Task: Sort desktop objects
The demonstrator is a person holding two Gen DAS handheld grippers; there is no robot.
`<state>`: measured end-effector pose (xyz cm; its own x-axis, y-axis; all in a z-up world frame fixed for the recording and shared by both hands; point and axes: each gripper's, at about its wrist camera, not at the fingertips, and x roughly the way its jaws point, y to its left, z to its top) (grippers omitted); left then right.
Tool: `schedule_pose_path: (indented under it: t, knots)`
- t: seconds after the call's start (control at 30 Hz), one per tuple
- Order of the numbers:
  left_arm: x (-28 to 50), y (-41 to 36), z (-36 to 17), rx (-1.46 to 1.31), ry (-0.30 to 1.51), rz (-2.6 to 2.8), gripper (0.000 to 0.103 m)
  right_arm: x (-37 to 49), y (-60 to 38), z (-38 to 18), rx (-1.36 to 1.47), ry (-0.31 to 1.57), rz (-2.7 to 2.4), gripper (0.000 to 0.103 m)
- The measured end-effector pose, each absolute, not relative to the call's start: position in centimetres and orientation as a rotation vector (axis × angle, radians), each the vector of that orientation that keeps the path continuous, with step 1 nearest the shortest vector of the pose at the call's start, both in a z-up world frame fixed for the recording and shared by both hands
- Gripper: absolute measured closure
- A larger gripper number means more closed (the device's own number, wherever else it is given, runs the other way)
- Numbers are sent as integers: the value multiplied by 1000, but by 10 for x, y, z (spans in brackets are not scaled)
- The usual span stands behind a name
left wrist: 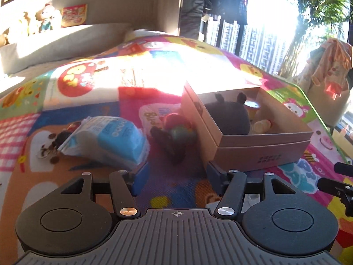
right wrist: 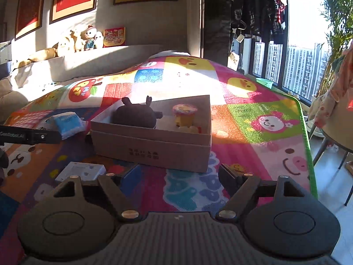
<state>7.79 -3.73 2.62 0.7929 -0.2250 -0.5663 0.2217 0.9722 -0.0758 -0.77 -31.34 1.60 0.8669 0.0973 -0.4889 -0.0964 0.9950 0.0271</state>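
An open cardboard box (left wrist: 260,142) (right wrist: 154,150) stands on the colourful mat. Inside it are a black plush toy (left wrist: 229,116) (right wrist: 136,116), a yellow jar with a pink lid (right wrist: 184,114) and a small pale toy (left wrist: 262,125). Left of the box lie a blue-and-white tissue pack (left wrist: 110,139) (right wrist: 68,124) and a dark toy with a red and green ball (left wrist: 174,132). A small white box (right wrist: 81,171) lies near the box's front left corner. My left gripper (left wrist: 176,176) is open and holds nothing, short of the dark toy. My right gripper (right wrist: 178,176) is open and holds nothing, in front of the box.
Coins and small bits (left wrist: 48,148) lie left of the tissue pack. The mat's green edge (right wrist: 306,145) runs along the right, with a chair draped in clothes (right wrist: 331,110) beyond it. A sofa with plush toys (right wrist: 77,39) lines the far wall.
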Motion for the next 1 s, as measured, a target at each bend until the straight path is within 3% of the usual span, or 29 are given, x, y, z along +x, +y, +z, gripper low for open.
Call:
schedule_pose_path:
  t: [0.13, 0.17, 0.27, 0.5, 0.6, 0.93, 1.0]
  knots:
    - [104, -51, 17, 40, 639, -224, 41, -2, -326, -2, 96, 543, 88, 22]
    - [110, -53, 15, 44, 643, -218, 44, -5, -329, -2, 123, 536, 95, 21]
    - [126, -55, 8, 71, 650, -183, 58, -5, -334, -3, 166, 524, 99, 7]
    - [135, -56, -3, 121, 653, -202, 58, 0, -335, -7, 184, 556, 105, 3]
    - [130, -50, 1, 123, 663, -192, 75, 4, -337, -8, 202, 577, 96, 3]
    - [-18, -21, 20, 163, 663, -339, 77, 0, -337, -7, 199, 555, 89, 2]
    - [-37, -9, 19, 171, 668, -308, 71, -4, -325, -1, 128, 538, 87, 2]
